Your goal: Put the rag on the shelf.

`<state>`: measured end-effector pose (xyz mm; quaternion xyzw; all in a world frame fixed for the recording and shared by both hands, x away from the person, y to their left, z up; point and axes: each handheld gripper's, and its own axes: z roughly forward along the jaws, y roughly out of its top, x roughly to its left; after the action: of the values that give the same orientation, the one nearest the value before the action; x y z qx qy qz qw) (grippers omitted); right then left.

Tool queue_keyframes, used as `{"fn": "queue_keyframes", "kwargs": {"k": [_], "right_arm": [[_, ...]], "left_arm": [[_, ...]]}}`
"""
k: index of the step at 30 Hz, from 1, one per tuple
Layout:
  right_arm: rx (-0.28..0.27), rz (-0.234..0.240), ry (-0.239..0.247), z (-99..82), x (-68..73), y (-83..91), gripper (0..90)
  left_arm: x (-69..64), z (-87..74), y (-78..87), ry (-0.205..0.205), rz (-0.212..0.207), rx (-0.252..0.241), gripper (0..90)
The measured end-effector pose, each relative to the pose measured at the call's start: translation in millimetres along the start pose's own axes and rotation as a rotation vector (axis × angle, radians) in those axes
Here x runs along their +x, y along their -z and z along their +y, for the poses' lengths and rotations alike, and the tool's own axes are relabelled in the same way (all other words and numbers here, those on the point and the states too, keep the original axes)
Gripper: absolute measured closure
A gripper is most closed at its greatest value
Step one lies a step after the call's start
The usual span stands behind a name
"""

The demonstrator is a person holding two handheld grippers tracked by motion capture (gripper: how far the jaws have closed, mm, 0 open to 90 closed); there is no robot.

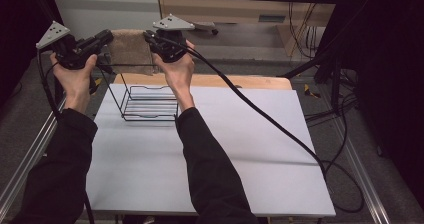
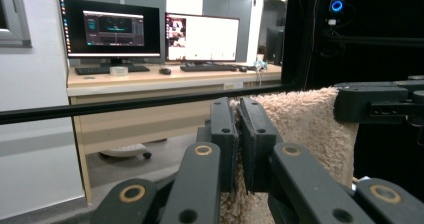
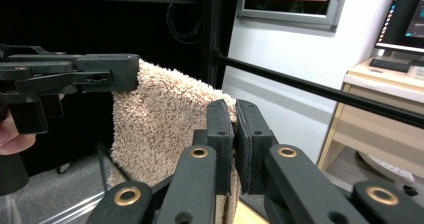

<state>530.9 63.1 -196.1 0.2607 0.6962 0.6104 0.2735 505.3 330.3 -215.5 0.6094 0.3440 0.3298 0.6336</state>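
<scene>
High view: both grippers pinch a fluffy beige towel (image 1: 131, 49) above a black wire rack (image 1: 149, 101).

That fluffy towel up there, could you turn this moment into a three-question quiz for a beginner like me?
1. True or false: the beige towel lies flat on the white table.
2. Which tool grips the towel: A the left tool alone, B the right tool alone, C both?
3. What black object stands on the table below the towel?

Key:
1. False; it hangs in the air, stretched between the tools.
2. C, one at each top corner.
3. A wire rack.
</scene>
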Motion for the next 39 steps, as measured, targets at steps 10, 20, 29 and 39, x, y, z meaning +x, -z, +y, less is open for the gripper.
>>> {"fn": "queue_keyframes", "kwargs": {"k": [10, 20, 29, 39], "right_arm": [[0.023, 0.028, 0.005, -13.8, 5.2, 6.3, 85.6], [0.050, 0.040, 0.049, -15.7, 10.9, 11.4, 85.4], [0.090, 0.049, 0.086, -20.6, 21.1, 15.9, 84.9], [0.136, 0.088, 0.080, -30.4, 23.9, 22.1, 84.6]], "left_arm": [[-6.0, -12.9, 13.3, -0.006, -0.020, 0.013, 85.3], [-8.3, -20.6, 21.1, -0.009, -0.030, 0.028, 85.2], [-9.3, -28.7, 29.7, -0.017, -0.035, 0.064, 84.3], [-12.6, -36.4, 36.2, -0.008, -0.051, 0.095, 81.5]]}}
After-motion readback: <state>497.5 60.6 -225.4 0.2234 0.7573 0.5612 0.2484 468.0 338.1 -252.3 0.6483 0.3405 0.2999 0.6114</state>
